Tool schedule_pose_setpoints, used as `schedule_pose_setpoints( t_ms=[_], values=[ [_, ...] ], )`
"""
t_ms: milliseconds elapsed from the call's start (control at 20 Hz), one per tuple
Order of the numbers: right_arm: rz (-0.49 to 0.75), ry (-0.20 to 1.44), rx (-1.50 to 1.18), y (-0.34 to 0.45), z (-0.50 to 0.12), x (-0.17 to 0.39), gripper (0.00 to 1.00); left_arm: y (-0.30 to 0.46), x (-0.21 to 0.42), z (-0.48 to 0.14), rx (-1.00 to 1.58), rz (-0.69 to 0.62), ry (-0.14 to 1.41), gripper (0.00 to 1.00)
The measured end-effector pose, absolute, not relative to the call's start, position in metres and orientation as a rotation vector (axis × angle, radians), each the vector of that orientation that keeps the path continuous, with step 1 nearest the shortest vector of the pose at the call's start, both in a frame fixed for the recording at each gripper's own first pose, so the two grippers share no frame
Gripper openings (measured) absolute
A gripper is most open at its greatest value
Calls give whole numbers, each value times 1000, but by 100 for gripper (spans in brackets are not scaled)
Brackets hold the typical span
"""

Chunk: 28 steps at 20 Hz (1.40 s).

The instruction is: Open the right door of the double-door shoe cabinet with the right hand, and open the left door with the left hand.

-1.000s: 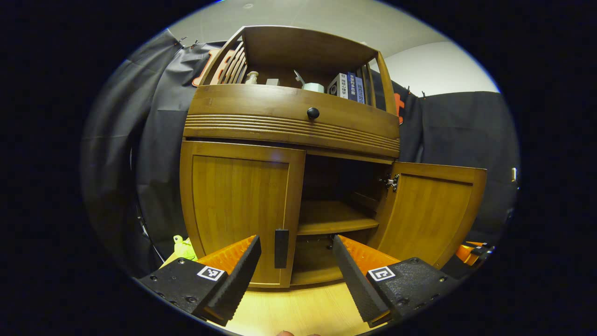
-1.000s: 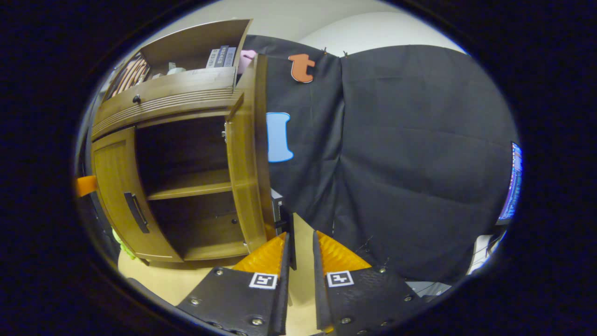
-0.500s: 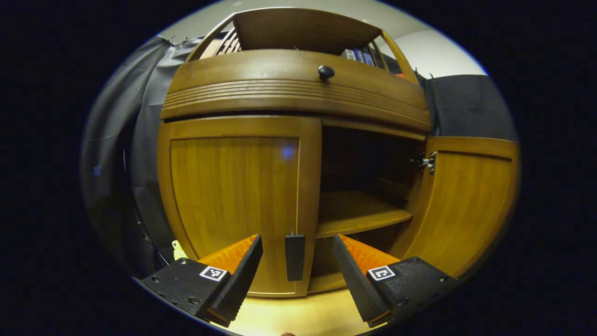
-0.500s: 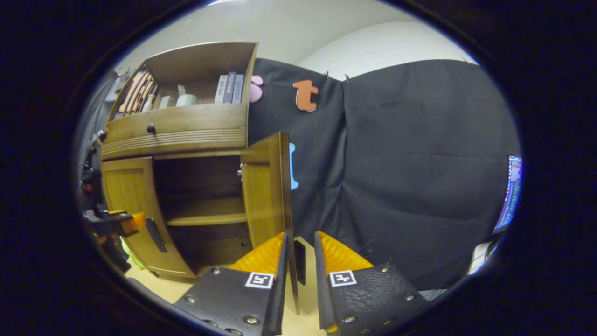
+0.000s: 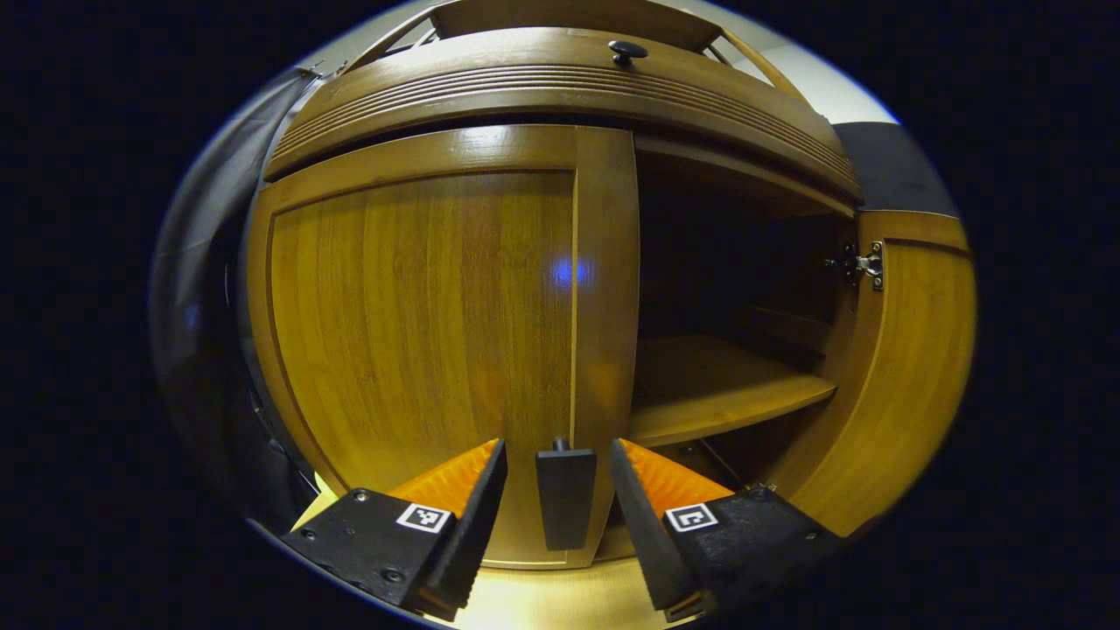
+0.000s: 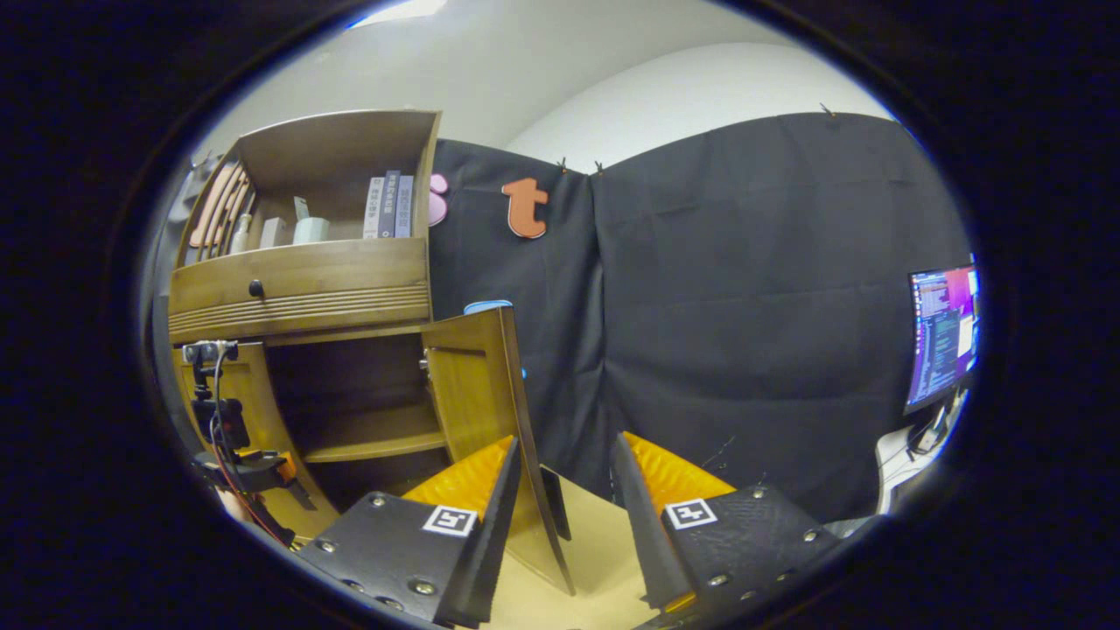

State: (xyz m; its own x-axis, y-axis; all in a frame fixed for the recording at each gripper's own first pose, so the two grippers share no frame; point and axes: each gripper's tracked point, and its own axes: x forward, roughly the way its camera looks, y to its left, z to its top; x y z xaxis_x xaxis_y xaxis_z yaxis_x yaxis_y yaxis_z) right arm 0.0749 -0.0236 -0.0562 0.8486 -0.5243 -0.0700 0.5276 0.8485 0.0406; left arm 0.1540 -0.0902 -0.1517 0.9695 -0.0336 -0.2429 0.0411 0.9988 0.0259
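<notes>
The wooden shoe cabinet (image 5: 560, 87) looms close in the left gripper view. Its left door (image 5: 420, 306) is closed. That door's dark upright handle (image 5: 564, 494) stands between the fingers of my left gripper (image 5: 556, 448), which is open, with a gap on each side. The right door (image 5: 914, 367) is swung wide open and shows an inner shelf (image 5: 717, 394). In the right gripper view my right gripper (image 6: 564, 446) is open just in front of the right door (image 6: 472, 394). That door's handle (image 6: 554, 503) sits low between the fingers, untouched. The left gripper (image 6: 262, 472) shows at the left door.
A drawer with a black knob (image 5: 627, 51) runs above the doors. Books (image 6: 389, 206) and small items stand on the open top shelf. Black cloth (image 6: 744, 306) hangs behind and beside the cabinet. A lit monitor (image 6: 941, 337) stands at the far right. The floor (image 6: 595, 542) is pale wood.
My left gripper moved in toward the left door until its handle came between the fingers. My right gripper opened, let go of the right door's handle and drew back.
</notes>
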Motion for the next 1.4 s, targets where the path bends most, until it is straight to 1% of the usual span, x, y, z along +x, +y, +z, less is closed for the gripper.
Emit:
schedule_pose_setpoints(
  t_ms=[50,200,250,300,400,450,500,550,800,950,1000,1050,1200,1250,1300,1350,1400],
  values=[
    [-547,62,36,-21,-56,78,64,-91,157,-152,36,-39,242,71],
    [-498,72,8,-12,-57,87,64,-91,160,-150,18,-28,225,49],
    [-474,75,13,-7,-58,92,72,-91,160,-151,13,-20,224,42],
    [-451,83,19,-2,-61,99,64,-92,161,-151,13,-18,225,34],
    [-407,94,27,6,-64,108,64,-90,159,-151,10,-17,227,38],
    [-388,96,27,10,-64,111,64,-91,157,-151,5,-15,228,36],
    [-371,98,26,12,-65,115,55,-91,154,-151,0,-12,232,35],
    [-355,102,25,14,-65,117,72,-89,151,-150,-4,-7,231,34],
    [-280,113,42,25,-70,122,72,-87,128,-147,-18,7,224,31],
    [-242,121,47,31,-72,119,72,-82,107,-146,-37,10,213,31],
    [-231,126,48,32,-73,118,72,-80,101,-144,-42,13,208,34],
    [-218,131,49,35,-74,116,72,-78,96,-145,-45,17,207,31],
    [-181,140,50,44,-75,113,72,-72,79,-142,-59,28,205,33],
    [-168,144,47,48,-76,113,72,-69,74,-142,-68,33,203,31],
    [-155,147,44,51,-77,112,72,-68,69,-141,-75,39,202,34],
    [-142,148,41,55,-78,112,72,-66,64,-141,-77,42,203,34],
    [-131,151,39,59,-78,112,64,-65,61,-140,-74,45,203,33]
  ],
)
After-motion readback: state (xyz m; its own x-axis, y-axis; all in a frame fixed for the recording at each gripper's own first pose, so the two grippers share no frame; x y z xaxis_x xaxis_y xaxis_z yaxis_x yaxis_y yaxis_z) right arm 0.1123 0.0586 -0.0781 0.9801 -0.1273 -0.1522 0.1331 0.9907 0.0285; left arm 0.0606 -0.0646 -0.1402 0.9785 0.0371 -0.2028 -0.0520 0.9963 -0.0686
